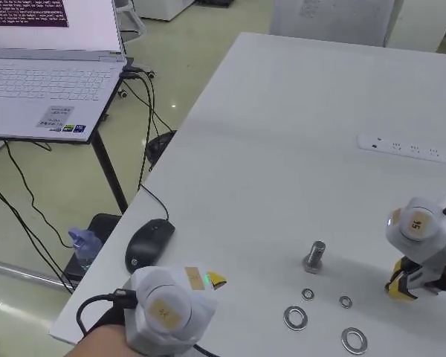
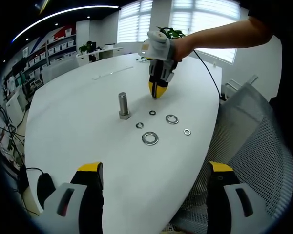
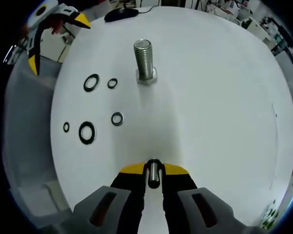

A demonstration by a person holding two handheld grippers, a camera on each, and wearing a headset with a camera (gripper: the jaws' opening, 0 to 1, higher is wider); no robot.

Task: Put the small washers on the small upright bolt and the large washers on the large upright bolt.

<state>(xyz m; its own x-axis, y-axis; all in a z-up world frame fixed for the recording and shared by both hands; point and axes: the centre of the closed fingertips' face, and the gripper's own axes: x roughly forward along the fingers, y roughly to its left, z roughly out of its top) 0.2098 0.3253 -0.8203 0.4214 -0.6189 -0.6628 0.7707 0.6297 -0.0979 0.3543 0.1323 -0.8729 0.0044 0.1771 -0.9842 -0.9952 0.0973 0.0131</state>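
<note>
Washers lie flat and loose just by the big bolt. They're thin steel, light and slippery, so I'd pinch one by its rim. Right gripper, near the bolt, is clamped on what's probably the small bolt. Left gripper is farther off, spread wide.

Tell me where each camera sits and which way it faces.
Head view: on the head, looking down at table, big bolt, washers; left tool, right tool show.
Left gripper view: on the left tool, facing across the table toward the right tool; own open jaws, a forearm show.
Right gripper view: on the right tool, facing past the big bolt toward the left tool; own jaws grip a small bolt.
All share the big bolt and washers.
</note>
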